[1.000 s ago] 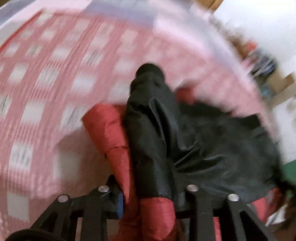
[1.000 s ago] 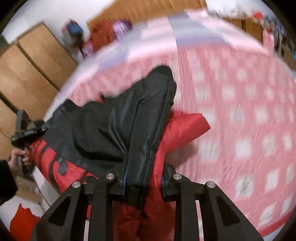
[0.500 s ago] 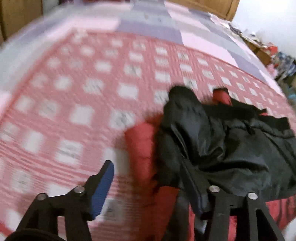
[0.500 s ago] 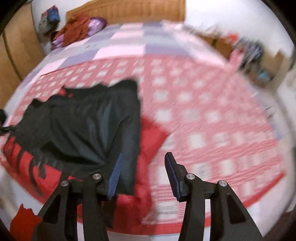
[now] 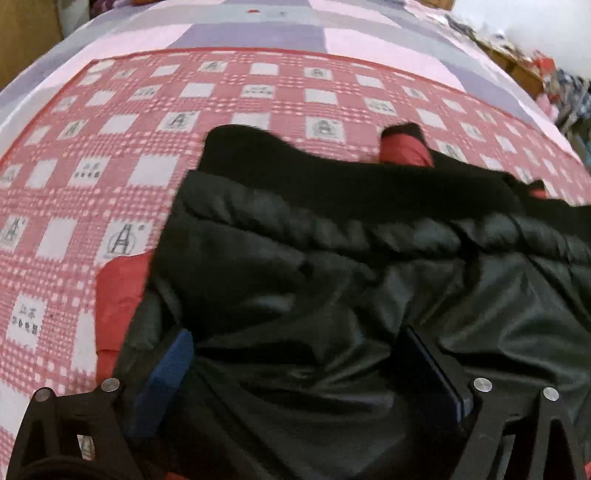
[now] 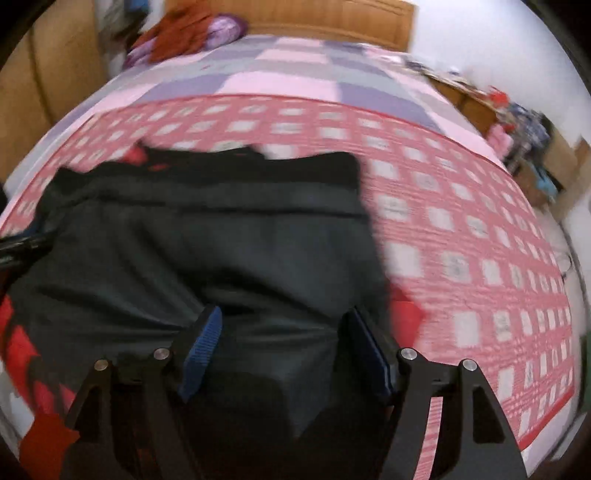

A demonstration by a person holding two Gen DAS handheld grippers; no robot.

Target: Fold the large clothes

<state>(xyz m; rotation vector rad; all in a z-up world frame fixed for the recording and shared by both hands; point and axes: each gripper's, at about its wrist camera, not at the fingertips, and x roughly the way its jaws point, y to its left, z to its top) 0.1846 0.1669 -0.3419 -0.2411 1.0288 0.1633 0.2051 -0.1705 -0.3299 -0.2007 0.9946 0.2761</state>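
- My left gripper (image 5: 299, 369) has its jaws spread wide; they have just been opening, and the glossy black cloth under them lies slack, with nothing pinched between the blue pads (image 5: 168, 365).
- My right gripper (image 6: 284, 350) is much the same: jaws set apart, just opened, black fabric showing in the gap but neither pad pressing on it.
- Outward from the fingers, the jacket (image 5: 369, 266) lies on the bed in front of both cameras, black lining uppermost, a puffy seam running across it and a dark collar band along its far edge.
- The red outer shell (image 5: 118, 284) peeks out at the left edge in the left view, and a red cuff (image 5: 404, 149) pokes up beyond the collar.
- Under it all is the red-and-white checked blanket (image 6: 461, 229), and past that the pink and grey quilt (image 6: 280, 77) up to the wooden headboard (image 6: 325, 18).
- I judge one fold laid down and let go; the jacket looks halved but bulky.
- Next I would need to pick fresh grip points on one edge of the bundle, both layers together, and carry it across evenly so the slippery lining does not slide off.
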